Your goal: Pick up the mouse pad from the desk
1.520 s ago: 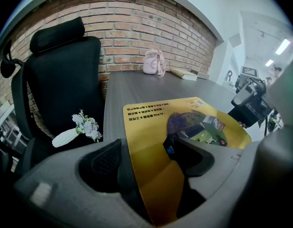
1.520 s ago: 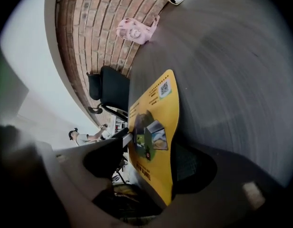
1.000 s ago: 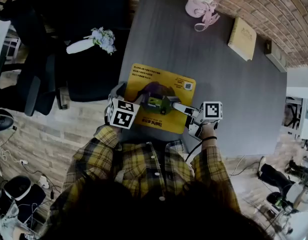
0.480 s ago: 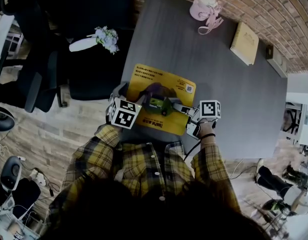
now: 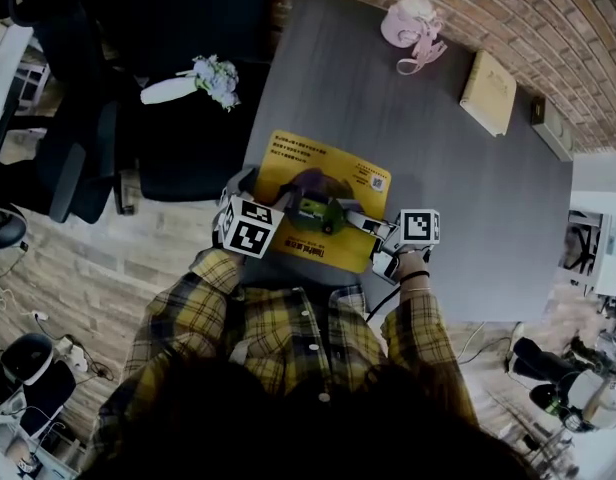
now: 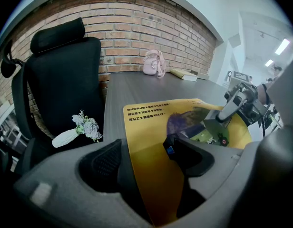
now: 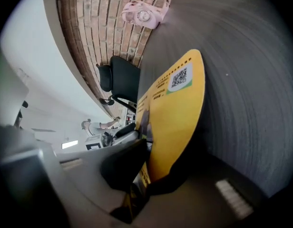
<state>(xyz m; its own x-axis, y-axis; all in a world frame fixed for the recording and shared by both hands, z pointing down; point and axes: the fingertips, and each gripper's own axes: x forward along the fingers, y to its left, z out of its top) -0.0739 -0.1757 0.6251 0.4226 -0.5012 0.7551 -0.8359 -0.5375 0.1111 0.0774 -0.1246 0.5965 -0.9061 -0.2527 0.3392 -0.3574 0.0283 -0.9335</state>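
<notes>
Thin yellow mouse pad (image 5: pixel 293 163) curves above grey grained desk (image 5: pixel 468 188)

1. The mouse pad (image 5: pixel 328 163) has a smooth yellow printed face with a faint sheen, and it bends like a thin rubbery sheet.
2. The bench (image 5: pixel 468 188) is dark grey and matt, with a fine wood-like grain.
3. The left gripper (image 6: pixel 146 158) and right gripper (image 7: pixel 151 170) look like matt grey plastic. The left one's black inner face is finely ribbed.
4. The wall (image 6: pixel 132 42) is rough red brick.
5. The chair (image 6: pixel 65 75) is covered in matt black cloth.
6. The shirt (image 5: pixel 288 338) is soft checked cloth.
</notes>
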